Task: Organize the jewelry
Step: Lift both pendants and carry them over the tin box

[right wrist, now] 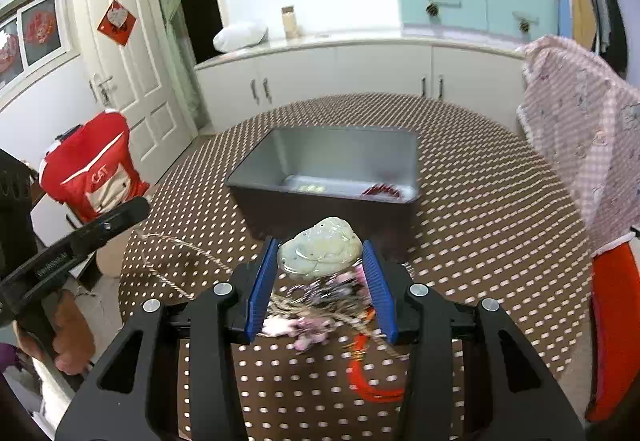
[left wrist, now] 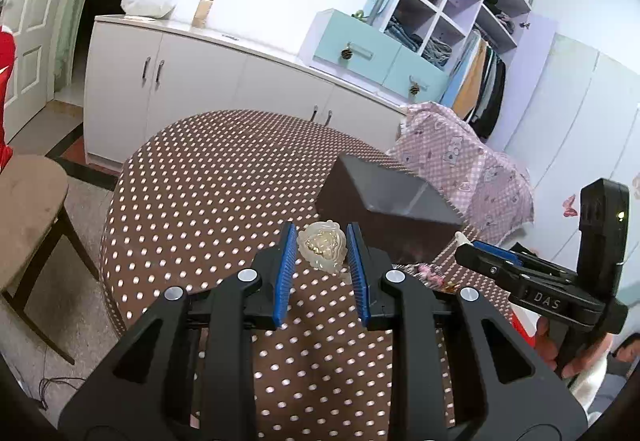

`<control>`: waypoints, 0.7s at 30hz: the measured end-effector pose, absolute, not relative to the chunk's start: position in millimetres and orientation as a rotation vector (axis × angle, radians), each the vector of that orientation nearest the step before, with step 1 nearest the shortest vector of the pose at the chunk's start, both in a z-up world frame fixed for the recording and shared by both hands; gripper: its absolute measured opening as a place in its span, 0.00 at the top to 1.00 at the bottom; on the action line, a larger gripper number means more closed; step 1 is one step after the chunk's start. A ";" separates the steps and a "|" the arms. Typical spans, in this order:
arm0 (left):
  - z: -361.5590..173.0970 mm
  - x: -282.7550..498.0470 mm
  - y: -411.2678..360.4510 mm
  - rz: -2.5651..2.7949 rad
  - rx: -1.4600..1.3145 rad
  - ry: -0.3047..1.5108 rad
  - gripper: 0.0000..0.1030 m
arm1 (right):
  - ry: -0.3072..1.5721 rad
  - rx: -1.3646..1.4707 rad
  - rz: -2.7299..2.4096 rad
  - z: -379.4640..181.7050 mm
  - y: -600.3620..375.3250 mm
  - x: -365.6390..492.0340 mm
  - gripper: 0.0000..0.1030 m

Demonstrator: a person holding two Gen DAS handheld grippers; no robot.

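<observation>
- The left gripper (left wrist: 322,245) has its jaws closed narrowly on a small pale carved pendant (left wrist: 321,246) with a yellowish centre; the blue pads (left wrist: 285,273) press it from both sides, lifted above the tabletop (left wrist: 208,177).
- The right gripper (right wrist: 320,255) has its jaws set wider, clamped on a larger pale green carved jade piece (right wrist: 320,251) that spans the gap between its blue pads (right wrist: 260,285).
- Below the jade piece hangs a blurred tangle of cord, pink beads (right wrist: 304,325) and a red tassel (right wrist: 368,381); a twisted beige cord (right wrist: 176,245) trails off to the left over the tabletop. Whether that cord joins the jade piece I cannot tell.
- Just ahead of both grippers stands a dark grey rectangular box (right wrist: 324,177), open at the top. On its floor lie a pale greenish item (right wrist: 310,186) and a red item (right wrist: 382,190) at the near right corner.
- In the left wrist view the box (left wrist: 384,197) sits just beyond the pendant, and the right gripper (left wrist: 468,255) reaches in from the right, near the box's right corner.
- The tabletop is round, under a brown cloth with white dots.
- Beside it, a chair draped in pink checked fabric (right wrist: 580,129); behind, white cabinets (right wrist: 340,73).
</observation>
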State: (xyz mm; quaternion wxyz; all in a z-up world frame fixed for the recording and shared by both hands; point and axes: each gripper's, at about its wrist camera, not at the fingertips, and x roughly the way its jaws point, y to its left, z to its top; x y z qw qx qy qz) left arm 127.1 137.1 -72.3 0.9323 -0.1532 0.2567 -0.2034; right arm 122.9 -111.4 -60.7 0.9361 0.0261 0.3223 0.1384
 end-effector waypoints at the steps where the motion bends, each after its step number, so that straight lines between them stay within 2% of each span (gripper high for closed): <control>1: -67.8 126.5 136.3 -0.420 -0.312 0.517 0.75 | 0.653 0.058 0.275 -58.5 -114.5 122.9 0.60; 17: 22.7 119.8 95.4 -0.490 -0.205 0.362 0.75 | 0.536 0.076 0.267 -17.8 -155.4 119.0 0.60; 21: 34.0 129.9 90.8 -0.532 -0.233 0.380 0.75 | 0.508 0.057 0.287 -3.8 -160.7 119.6 0.60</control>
